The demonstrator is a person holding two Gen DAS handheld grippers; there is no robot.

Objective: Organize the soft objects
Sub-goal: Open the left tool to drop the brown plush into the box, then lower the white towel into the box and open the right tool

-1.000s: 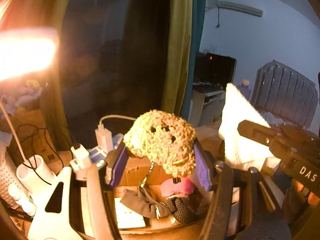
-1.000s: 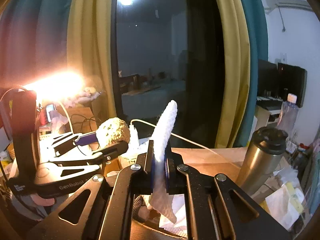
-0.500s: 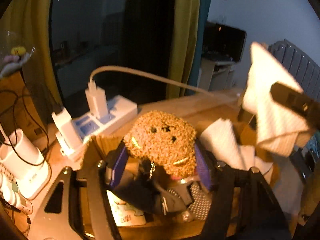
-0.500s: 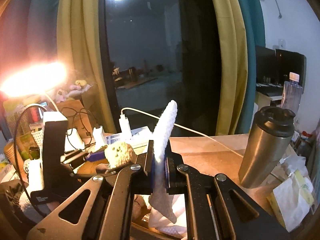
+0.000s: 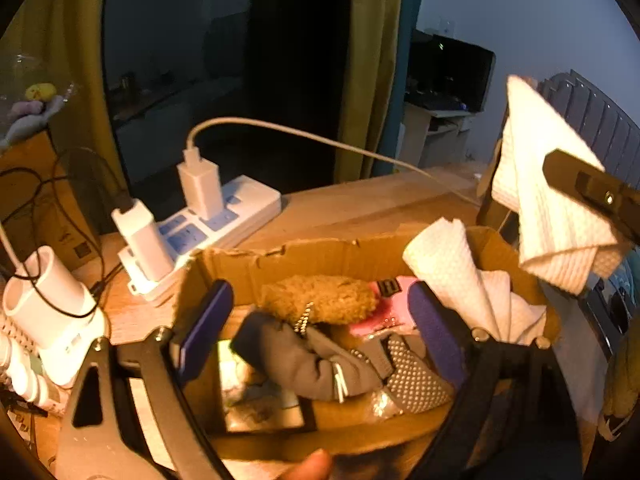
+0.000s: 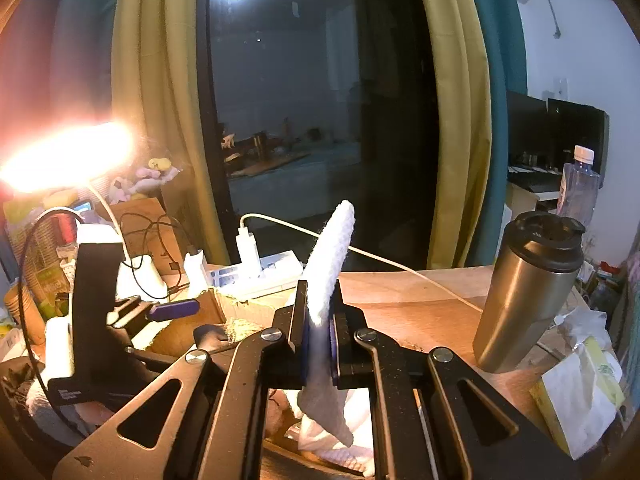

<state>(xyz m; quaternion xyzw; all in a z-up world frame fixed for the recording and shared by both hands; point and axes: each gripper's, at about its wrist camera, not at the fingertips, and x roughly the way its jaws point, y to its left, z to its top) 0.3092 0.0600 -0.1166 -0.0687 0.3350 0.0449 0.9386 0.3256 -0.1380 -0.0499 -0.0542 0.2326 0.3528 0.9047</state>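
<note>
Tabletop crowded. Cardboard box set on it, plush toy lying inside among socks. Left hand-held gripper spread, nothing held, poised over box. Right hand-held gripper pressed onto white cloth, held above box. Cloth best lowered well inside rim before release, clear of upright tissue.

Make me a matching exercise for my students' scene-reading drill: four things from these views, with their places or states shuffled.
Things:
1. fuzzy tan toy
2. folded white cloth
3. steel tumbler
4. left gripper

States:
A. standing on the table
B. open
C. lying in the cardboard box
D. pinched in the right gripper

Pairs: 1-C, 2-D, 3-A, 4-B
</note>
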